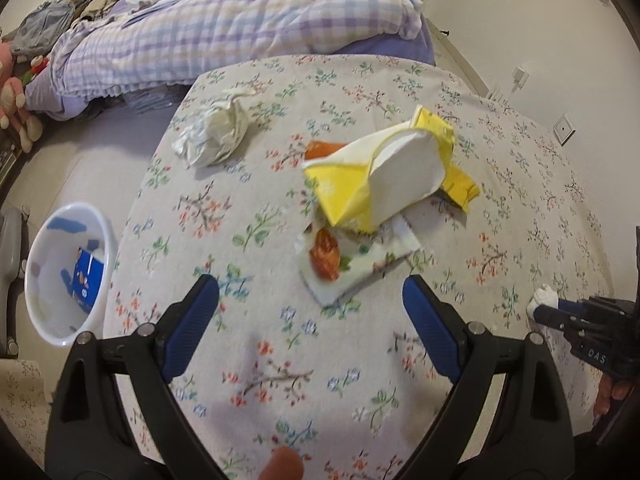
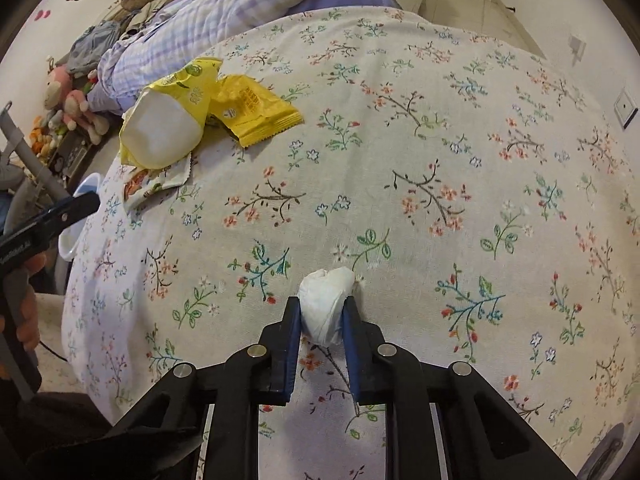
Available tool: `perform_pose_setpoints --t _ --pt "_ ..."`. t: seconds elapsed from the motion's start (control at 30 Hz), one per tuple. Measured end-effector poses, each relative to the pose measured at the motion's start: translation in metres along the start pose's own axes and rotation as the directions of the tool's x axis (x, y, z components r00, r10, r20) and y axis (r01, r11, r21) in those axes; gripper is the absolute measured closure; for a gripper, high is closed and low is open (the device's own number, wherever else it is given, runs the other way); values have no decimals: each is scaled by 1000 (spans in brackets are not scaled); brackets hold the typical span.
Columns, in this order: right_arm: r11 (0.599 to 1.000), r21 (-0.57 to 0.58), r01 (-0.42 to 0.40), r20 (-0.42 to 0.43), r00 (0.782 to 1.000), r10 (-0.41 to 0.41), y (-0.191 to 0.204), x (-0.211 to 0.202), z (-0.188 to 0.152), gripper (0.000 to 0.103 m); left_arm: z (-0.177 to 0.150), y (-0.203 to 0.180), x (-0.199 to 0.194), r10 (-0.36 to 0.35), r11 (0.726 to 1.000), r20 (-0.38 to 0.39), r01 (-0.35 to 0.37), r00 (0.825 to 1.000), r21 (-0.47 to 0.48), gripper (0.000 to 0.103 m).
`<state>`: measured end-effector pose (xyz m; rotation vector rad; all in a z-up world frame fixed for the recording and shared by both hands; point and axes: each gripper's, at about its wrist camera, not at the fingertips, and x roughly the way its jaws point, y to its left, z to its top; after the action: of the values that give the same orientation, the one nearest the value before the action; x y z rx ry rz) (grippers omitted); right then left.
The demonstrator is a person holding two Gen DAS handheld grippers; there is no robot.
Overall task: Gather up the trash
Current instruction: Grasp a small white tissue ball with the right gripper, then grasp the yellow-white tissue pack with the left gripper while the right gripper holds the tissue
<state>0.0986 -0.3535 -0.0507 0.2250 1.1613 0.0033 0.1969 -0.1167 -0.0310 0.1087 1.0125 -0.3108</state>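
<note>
Blue-padded fingers of the right gripper (image 2: 323, 312) pinch a small crumpled white tissue wad (image 2: 326, 304) between them, low on the floral-print tablecloth (image 2: 440, 160), with bare cloth spreading beyond it and to the right as far as the table's curved far edge. The left gripper (image 1: 310, 300) hangs with its jaws spread wide and nothing between them, bare cloth under it. Just past its fingertips lies a flat white wrapper printed with red food (image 1: 348, 260), and on that wrapper's far end rests a yellow-and-white crumpled packet (image 1: 376, 176); a smaller yellow foil wrapper (image 1: 460, 184) lies touching the packet's right side. Farther left on the cloth, well apart from these, sits a crumpled white paper ball (image 1: 216, 132). Off the table's left edge stands a white plastic bin (image 1: 68, 280) with a blue carton (image 1: 86, 276) inside. Beyond the table is a bed with a lilac checked quilt (image 1: 240, 28).
</note>
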Motion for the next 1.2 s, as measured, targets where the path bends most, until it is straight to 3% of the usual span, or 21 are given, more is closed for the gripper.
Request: perform_pose_setpoints --t 0.3,0.63,0.83,1.07,1.2 --pt "996 87 -38 59 998 33 -17 -20 17 83 30 -16 20 -14 999 83 12 996 33 10" --pt "993 107 -51 76 996 43 -22 -24 28 83 37 -23 44 -48 999 73 47 996 14 15" --pt "993 110 -52 76 996 44 -27 -26 28 83 32 -23 48 -69 998 61 69 996 -5 33" --pt "993 110 -49 76 996 41 -24 -27 27 83 29 -22 45 -78 997 55 78 995 5 71" --pt "993 103 -48 82 996 40 -20 -29 26 83 26 -21 41 -100 995 35 100 994 7 74"
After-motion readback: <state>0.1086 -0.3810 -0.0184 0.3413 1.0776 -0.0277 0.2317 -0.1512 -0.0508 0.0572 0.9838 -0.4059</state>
